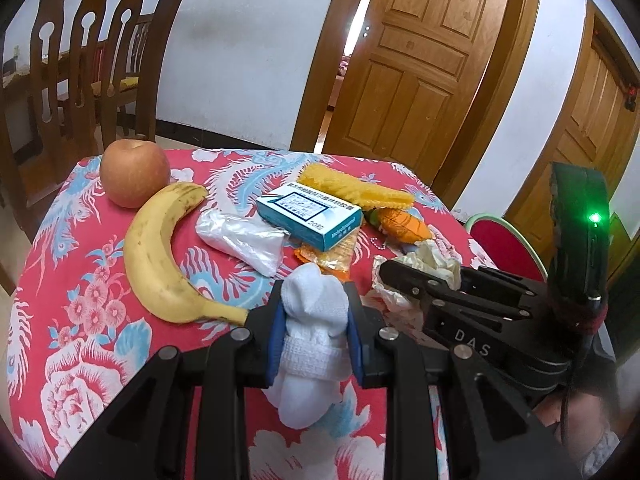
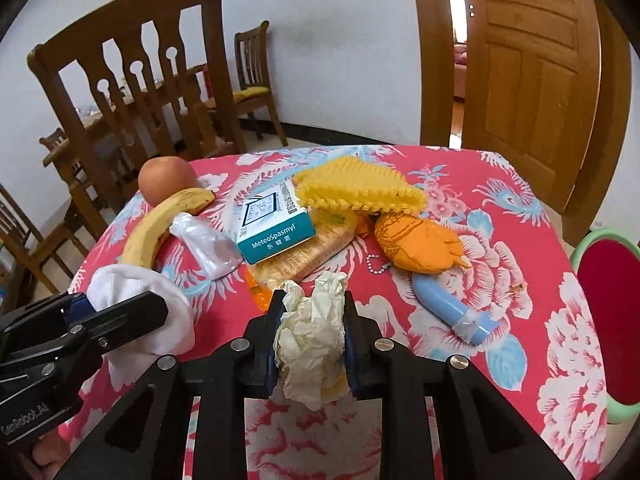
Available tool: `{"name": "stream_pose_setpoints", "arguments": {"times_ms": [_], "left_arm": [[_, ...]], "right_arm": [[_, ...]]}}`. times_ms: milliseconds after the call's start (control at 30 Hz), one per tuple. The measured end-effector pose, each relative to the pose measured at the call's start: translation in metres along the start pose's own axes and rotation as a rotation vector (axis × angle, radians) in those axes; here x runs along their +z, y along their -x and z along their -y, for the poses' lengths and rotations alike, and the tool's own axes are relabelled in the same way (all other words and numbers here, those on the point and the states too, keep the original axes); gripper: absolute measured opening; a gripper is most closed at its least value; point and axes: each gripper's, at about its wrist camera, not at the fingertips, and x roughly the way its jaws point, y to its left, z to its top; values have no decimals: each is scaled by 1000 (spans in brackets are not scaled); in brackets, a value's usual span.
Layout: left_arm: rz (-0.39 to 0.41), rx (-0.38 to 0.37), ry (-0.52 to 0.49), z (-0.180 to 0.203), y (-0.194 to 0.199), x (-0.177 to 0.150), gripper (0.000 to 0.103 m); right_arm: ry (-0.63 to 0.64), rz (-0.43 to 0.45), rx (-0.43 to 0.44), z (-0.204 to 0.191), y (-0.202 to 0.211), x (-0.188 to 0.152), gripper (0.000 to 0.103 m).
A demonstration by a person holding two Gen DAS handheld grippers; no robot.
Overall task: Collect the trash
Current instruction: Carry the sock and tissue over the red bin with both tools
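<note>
both wrist views look steeply down, close over the same table [image 1: 80, 208], side by side.

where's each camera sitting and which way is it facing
Left wrist: on the left tongs, angled down over the table; they grip a white sock; the right tongs show at right.
Right wrist: on the right tongs, angled down likewise; they grip crumpled paper; the left tongs show at left.
Shared: banana, apple, medicine box, red floral cloth.

An apple [image 1: 134, 173] touches a banana [image 1: 160, 256] on the floral tablecloth [image 1: 80, 320], wooden chairs [image 2: 132, 92] behind.
</note>
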Motion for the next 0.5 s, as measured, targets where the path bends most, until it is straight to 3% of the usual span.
{"name": "stream_pose_setpoints", "arguments": {"times_ms": [267, 500], "left_arm": [[-14, -36, -3, 21, -4, 3, 27], [-36, -75, -32, 65, -18, 12, 27]], "right_arm": [[-30, 15, -14, 20, 19, -5, 26], [-109, 75, -40, 54, 43, -4, 26]]}}
